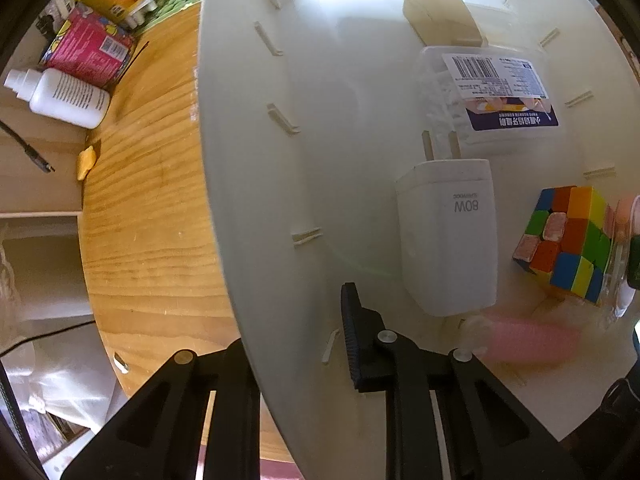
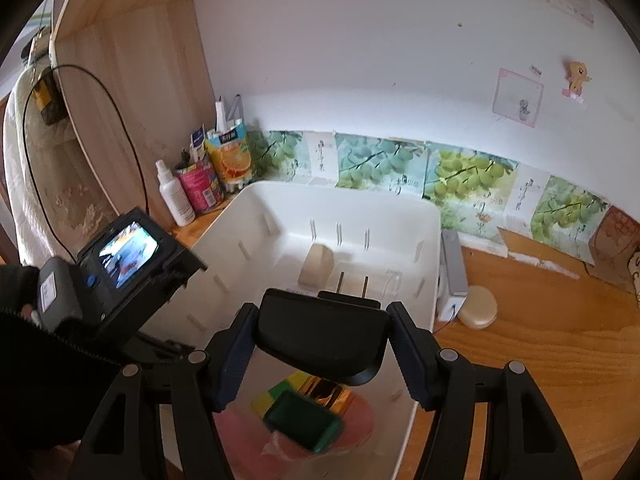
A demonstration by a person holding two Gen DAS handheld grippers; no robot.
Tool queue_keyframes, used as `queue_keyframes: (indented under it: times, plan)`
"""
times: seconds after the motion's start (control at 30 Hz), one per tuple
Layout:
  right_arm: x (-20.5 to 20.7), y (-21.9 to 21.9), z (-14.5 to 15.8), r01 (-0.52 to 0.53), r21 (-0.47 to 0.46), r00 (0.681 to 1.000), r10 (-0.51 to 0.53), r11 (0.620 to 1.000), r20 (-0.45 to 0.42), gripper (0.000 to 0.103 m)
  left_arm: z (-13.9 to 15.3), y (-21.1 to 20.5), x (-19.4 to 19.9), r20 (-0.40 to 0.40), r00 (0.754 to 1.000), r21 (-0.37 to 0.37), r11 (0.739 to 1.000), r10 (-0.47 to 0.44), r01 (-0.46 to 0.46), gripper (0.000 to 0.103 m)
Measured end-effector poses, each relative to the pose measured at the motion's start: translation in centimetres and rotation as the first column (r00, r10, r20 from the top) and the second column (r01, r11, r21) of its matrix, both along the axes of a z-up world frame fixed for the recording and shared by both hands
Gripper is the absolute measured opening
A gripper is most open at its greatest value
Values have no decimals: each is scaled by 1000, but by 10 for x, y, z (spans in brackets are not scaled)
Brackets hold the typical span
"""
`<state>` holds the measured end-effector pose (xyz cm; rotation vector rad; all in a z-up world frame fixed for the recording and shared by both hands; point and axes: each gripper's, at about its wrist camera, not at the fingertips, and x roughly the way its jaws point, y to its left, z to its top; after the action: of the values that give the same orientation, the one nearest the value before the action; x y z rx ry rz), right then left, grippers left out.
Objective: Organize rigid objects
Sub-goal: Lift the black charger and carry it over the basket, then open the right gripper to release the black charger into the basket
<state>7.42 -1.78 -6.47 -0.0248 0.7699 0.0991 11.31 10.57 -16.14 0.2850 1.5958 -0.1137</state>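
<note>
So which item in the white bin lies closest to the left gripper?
The white charger marked 80W, prongs pointing away. The cube, labelled clear box and beige block lie farther from the left gripper.

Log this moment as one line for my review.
left hand-held gripper clamps white bin | right hand-held gripper holds black object over bin | inside: charger, cube
</note>
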Motion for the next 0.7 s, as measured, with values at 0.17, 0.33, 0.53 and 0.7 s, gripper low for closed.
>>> queue_keyframes:
  times: [0.17, 0.33, 0.53, 0.7]
  plan:
    - [-8, 2, 4, 30, -14, 999, -30, 999, 15, 77, -4, 2, 6, 9, 1000, -2, 1000, -22, 22, 20]
    - [-12, -1, 6, 57, -29, 998, -56, 998, 28, 77, -9, 8, 6, 13, 1000, 0, 1000, -25, 25, 20]
    - [-15, -14, 14, 62, -33, 997, -60, 998, 53, 77, -3, 4, 7, 28, 1000, 21, 1000, -6, 5, 20]
    - [-17, -35, 14, 44, -43, 998, -42, 998, 47, 77, -2, 2, 13, 30, 998, 41, 998, 49, -51, 20]
